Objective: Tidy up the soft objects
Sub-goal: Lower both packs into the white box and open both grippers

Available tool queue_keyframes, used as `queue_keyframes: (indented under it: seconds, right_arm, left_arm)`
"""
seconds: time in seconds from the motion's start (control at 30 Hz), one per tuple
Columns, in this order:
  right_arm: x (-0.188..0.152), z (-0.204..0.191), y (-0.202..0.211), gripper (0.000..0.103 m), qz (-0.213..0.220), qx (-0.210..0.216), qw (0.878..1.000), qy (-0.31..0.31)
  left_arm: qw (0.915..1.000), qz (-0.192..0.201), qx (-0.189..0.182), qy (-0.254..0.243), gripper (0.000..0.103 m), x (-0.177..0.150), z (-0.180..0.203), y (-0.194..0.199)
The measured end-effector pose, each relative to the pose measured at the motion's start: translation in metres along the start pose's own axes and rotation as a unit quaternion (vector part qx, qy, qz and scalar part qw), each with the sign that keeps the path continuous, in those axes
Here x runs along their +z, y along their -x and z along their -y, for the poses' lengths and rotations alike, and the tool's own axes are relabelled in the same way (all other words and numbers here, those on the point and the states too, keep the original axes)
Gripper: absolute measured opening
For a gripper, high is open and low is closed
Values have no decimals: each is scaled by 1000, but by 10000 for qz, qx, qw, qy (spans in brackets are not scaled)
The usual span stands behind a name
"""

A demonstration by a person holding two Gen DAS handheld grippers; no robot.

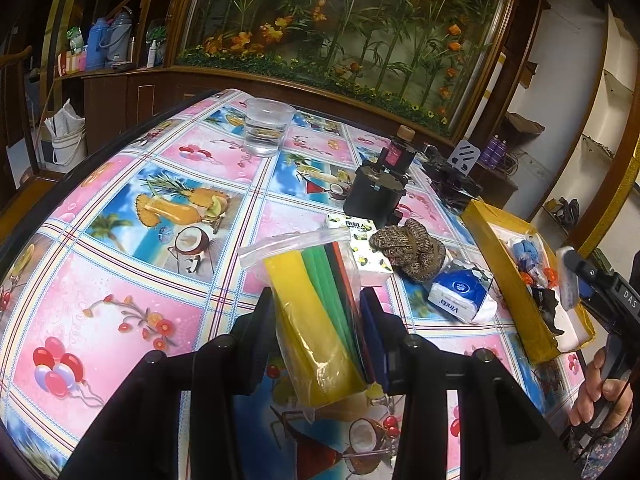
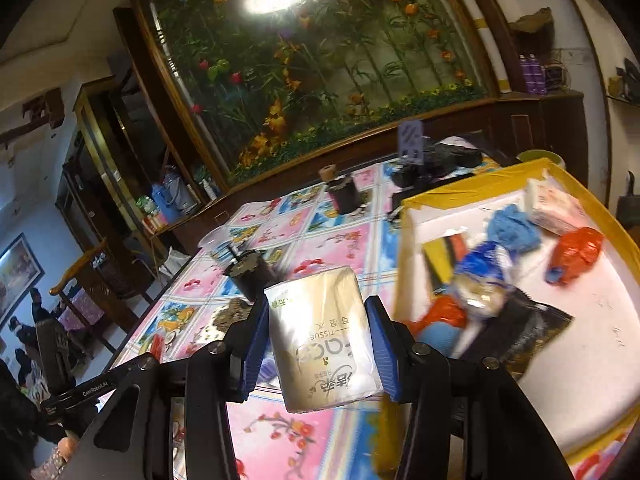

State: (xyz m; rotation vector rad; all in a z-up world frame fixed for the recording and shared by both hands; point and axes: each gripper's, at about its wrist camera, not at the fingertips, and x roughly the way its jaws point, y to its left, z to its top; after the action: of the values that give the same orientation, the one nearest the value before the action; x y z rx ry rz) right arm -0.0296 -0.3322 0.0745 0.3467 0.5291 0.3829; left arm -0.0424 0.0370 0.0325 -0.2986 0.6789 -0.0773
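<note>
Tissue packs (image 1: 460, 300) left of box (image 1: 504, 280), on table (image 1: 120, 280)

Tissue pack (image 2: 326, 338) between right gripper (image 2: 320, 344) fingers (image 2: 256, 344), seemingly clamped, beside yellow-rimmed box (image 2: 440, 194).

Setting: a lived-in home, dining or living room. Counter (image 1: 120, 248) is covered with a printed oilcloth of fruit drinks and balloons. Behind its far edge a large wood-framed glass case of artificial flowers (image 1: 340, 20) is seen. Thermos flasks (image 1: 108, 38) are kept on a wooden sideboard beyond the far-left corner; a framed picture (image 2: 18, 276) is hung on the wall.
</note>
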Motion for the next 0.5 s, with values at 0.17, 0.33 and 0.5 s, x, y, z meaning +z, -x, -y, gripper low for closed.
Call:
queue_keyframes:
  seconds: [0.17, 0.33, 0.5]
  right_arm:
    - [-2, 32, 29, 51, 113, -191, 9990, -386]
    - [-2, 55, 64, 51, 283, -557, 9971, -437]
    - [-2, 83, 93, 51, 460, -841, 9929, -700]
  left_arm:
    - [10000, 55, 21, -2, 41, 0, 4, 1]
    - [9995, 89, -309, 38, 41, 0, 17, 1]
    - [9966, -65, -728, -369, 41, 0, 64, -7]
